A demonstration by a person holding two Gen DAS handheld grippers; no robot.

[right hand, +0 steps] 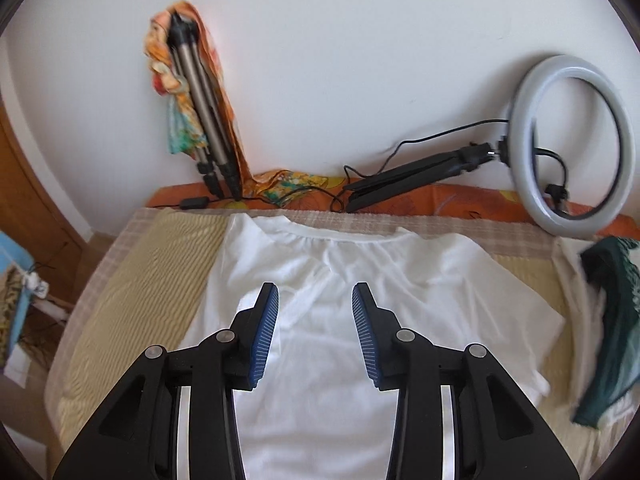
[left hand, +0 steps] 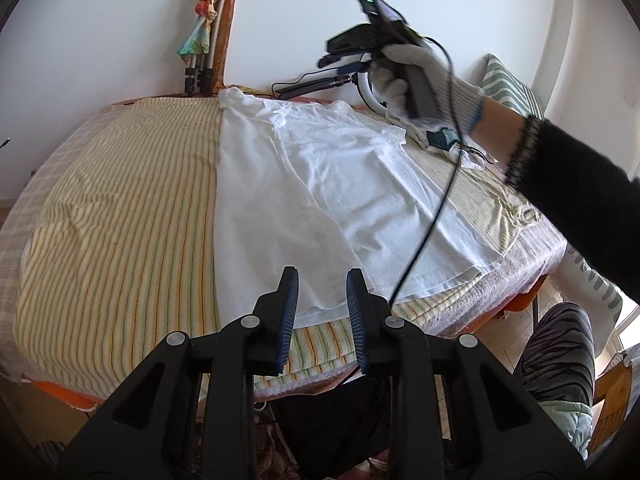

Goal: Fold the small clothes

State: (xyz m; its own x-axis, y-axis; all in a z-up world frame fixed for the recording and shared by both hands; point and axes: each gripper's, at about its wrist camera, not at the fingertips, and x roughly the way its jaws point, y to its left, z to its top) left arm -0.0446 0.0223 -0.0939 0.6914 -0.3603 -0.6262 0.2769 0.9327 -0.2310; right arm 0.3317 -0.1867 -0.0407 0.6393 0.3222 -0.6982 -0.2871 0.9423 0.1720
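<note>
The worry on my left is the shirt's (left hand: 320, 184) folded left edge: it lies loose on the striped bed cover (left hand: 120, 200), and if I bite only the top layer the fold slides apart. My left gripper (left hand: 322, 280) has its jaws parted narrowly and empty, hanging over the near hem, which sits between and just beyond the tips without touching them. A black cable (left hand: 424, 232) trails across the shirt's right half, and I judge it could snag the cloth and drag it askew when my right hand (left hand: 416, 76) travels. My right gripper (right hand: 316, 296) has its jaws somewhat wider, also empty, above the middle of the shirt below the collar, with the cloth spread under and beyond both tips. Farther right a dark green garment (right hand: 608, 320) lies beside the shirt's sleeve; a careless sweep there could gather it into the fold.
</note>
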